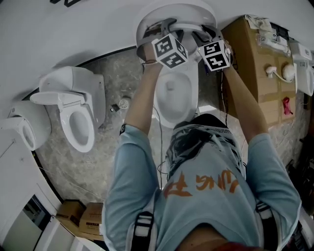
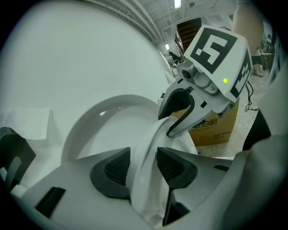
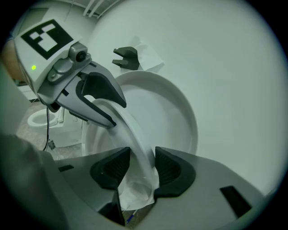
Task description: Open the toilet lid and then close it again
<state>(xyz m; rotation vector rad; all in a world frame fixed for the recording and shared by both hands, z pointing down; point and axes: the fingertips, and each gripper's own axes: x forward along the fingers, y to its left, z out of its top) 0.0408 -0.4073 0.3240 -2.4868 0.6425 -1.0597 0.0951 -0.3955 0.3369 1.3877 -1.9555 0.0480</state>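
The toilet lid point(image 1: 176, 11) stands raised above the far end of the toilet bowl point(image 1: 159, 110), leaning back at the white wall point(image 1: 73, 29). In front of it curves a white rim point(image 2: 146, 152); whether this is the lid's own edge or a seat ring just before it cannot be told.

The left gripper point(image 2: 143, 167) and the right gripper point(image 3: 143, 167) each have their jaws drawn narrow with the dark pads pressing this rim, side by side near its top.

By its look the piece is hard, glossy plastic: stiff, fairly light and probably slippery. It likely swings on a hinge at the back of the bowl. The outer edge farthest from that hinge is the sensible hold, and a firm grip should keep it from dropping with a bang.

The bowl lies open. It looks empty, though water cannot be made out.

Right of the bowl, a brown cardboard box point(image 1: 245, 54) carries small white fittings on top. Left of the bowl stands a second toilet point(image 1: 81, 122), lid up.
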